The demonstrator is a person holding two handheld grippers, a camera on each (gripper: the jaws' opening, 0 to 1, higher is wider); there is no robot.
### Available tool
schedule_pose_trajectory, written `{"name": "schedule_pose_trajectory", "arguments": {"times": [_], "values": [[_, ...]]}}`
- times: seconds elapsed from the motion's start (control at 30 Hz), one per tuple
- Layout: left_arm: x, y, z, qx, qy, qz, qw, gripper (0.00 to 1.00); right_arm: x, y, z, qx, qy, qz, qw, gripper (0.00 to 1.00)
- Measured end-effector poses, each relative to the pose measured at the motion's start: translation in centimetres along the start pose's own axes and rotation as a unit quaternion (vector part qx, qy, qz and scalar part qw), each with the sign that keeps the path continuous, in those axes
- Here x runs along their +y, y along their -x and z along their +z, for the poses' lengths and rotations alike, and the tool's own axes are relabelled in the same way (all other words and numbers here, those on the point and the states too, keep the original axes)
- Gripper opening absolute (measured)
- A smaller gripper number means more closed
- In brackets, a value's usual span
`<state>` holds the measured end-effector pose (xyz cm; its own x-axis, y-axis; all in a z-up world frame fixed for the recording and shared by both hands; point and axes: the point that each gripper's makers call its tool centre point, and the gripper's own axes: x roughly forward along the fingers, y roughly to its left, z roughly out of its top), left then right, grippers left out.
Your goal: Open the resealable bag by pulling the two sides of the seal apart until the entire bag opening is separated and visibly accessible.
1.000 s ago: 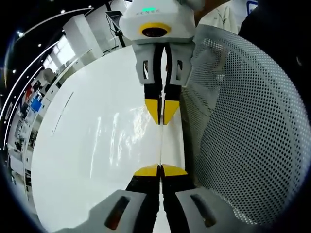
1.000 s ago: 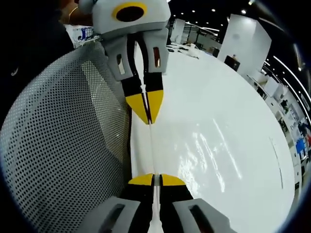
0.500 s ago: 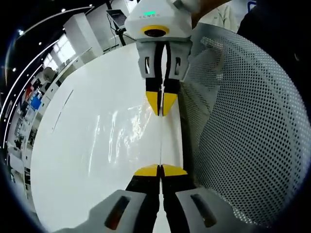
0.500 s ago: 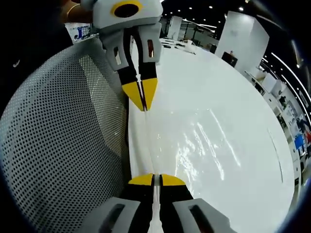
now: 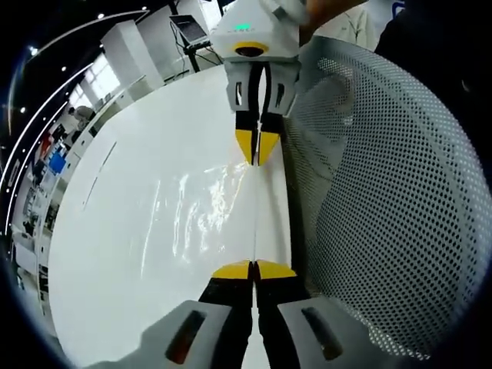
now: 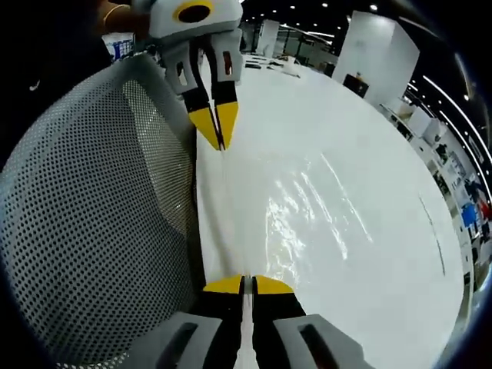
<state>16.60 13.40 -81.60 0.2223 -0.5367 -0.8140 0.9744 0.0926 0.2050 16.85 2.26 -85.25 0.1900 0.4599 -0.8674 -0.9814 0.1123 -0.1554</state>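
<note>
The broad white glossy tabletop (image 5: 154,231) spreads widest before me, catching streaks of ceiling light, and it shows again in the right gripper view (image 6: 346,231). Next in size is the grey perforated mesh panel (image 5: 384,215), curved and dotted with small holes, which rises on the side nearest my body; in the right gripper view it lies on the other side of the frame (image 6: 100,231). Between panel and table stretches the clear resealable plastic bag (image 5: 270,223), its thin sealed top edge drawn taut in a straight line from one of my tools to the other, with the film hanging just beside the mesh (image 6: 211,223). My left gripper (image 5: 253,270), black with yellow tips, has its jaws pressed together on that edge at the bottom of its own view, and I see it at the far end of the strip in the right gripper view (image 6: 214,127). My right gripper (image 6: 242,284) is likewise pinched tight on the bag's edge, and it faces me from above in the left gripper view (image 5: 256,146). The two tools are well apart along the strip. The seal between them looks like one line, not separated.
</note>
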Motion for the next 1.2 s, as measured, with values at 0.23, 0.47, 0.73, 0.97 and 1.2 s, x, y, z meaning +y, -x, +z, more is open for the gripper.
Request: {"name": "schedule_pose_trajectory", "arguments": {"times": [0.23, 0.47, 0.73, 0.97, 1.2], "values": [[0.1, 0.0, 0.3, -0.003, 0.002, -0.001, 1.0, 0.0, -0.4, 0.2, 0.2, -0.012, -0.021, -0.008, 0.9997, 0.0], [0.2, 0.0, 0.6, -0.007, -0.008, -0.003, 0.9999, 0.0, -0.5, 0.3, 0.2, -0.023, -0.038, -0.015, 0.9989, 0.02], [0.1, -0.1, 1.0, -0.008, -0.03, -0.005, 0.9995, 0.0, -0.7, 1.5, 2.7, -0.062, -0.049, -0.021, 0.9966, 0.06], [-0.1, -0.1, 1.0, -0.003, -0.039, -0.005, 0.9992, 0.0, -0.9, 1.5, 3.7, -0.073, -0.043, -0.021, 0.9962, 0.05], [0.1, 0.1, 1.5, -0.01, -0.042, -0.002, 0.9991, 0.0, -0.9, 1.1, 3.1, -0.066, -0.052, -0.021, 0.9962, 0.04]]}}
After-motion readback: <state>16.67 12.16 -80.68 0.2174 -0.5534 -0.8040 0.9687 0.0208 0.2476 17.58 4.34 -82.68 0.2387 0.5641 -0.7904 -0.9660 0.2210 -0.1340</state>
